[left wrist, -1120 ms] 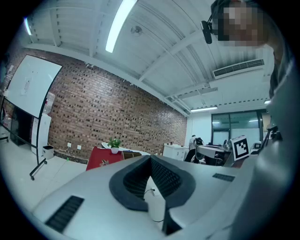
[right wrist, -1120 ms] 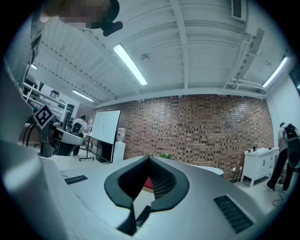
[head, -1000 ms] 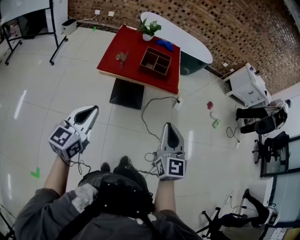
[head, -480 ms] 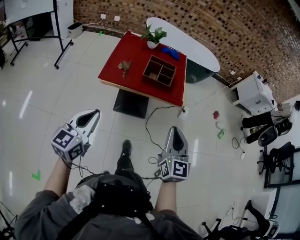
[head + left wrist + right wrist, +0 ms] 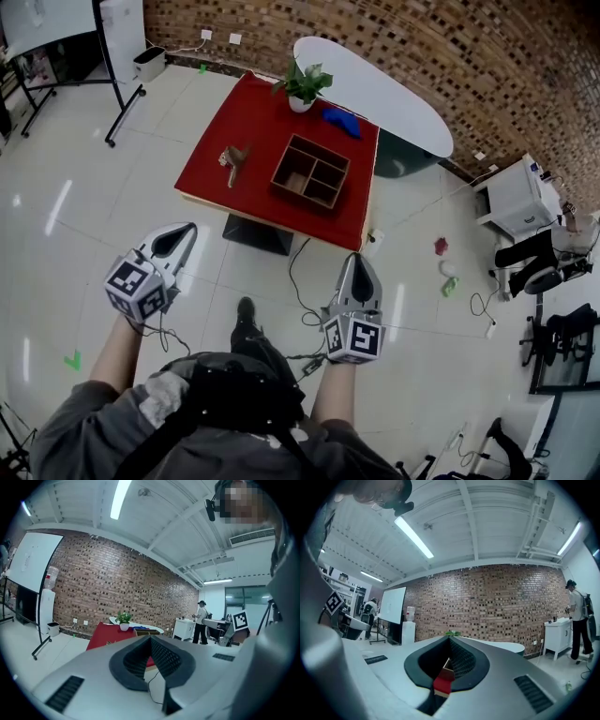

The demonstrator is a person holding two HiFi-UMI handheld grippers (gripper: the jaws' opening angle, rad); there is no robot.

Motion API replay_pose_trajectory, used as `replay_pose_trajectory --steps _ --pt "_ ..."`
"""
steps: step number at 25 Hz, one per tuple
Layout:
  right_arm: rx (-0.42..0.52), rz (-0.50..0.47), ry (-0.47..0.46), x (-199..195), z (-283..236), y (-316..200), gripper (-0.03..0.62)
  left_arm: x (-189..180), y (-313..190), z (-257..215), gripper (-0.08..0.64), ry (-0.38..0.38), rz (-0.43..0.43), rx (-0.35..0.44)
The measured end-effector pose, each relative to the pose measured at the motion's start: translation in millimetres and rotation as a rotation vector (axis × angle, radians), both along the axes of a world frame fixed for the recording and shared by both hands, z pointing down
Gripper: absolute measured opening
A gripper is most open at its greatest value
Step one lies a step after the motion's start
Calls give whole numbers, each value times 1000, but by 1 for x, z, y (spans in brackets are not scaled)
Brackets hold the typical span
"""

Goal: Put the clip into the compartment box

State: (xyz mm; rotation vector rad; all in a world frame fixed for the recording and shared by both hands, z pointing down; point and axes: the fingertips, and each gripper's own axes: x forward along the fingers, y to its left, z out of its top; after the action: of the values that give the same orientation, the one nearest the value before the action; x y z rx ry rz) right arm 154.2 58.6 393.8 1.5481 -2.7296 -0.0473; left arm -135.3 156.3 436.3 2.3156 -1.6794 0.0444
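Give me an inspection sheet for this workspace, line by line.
Surface: red table on a white tiled floor.
Job's things: clip lies on the table left of the compartment box, apart from it, not yet in.
Clutter: potted plant and blue item at the table's far edge.
Grippers: left tongs and right tongs both shut, empty, short of the table.
Cables: black cable loops on the floor before the table.
Surroundings: brick wall, white oval table, white cabinet.
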Motion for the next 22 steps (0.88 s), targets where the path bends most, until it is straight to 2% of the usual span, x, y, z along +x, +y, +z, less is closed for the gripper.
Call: replay_pose_trajectory --steps 5,9,13,17,19,22 --pt "-19 -15 -1 9 -3 -94 18 -2 -86 19 26 -14 -25 -51" --pt "-22 -24 -13 14 -3 -156 20 -8 -144 25 26 -53 -56 -41" --pt "-23 -40 -26 18 0 -203 18 -11 -196 32 29 -114 -61 -50" --pt "-29 -55 -25 14 7 -234 18 -18 -237 45 35 -103 -91 -87" --pt "-37 -68 -35 7 12 -246 18 -25 -254 52 98 -107 -99 -103" --pt "-55 -90 -24 -9 18 -259 18 -38 -278 68 140 -147 -108 -129"
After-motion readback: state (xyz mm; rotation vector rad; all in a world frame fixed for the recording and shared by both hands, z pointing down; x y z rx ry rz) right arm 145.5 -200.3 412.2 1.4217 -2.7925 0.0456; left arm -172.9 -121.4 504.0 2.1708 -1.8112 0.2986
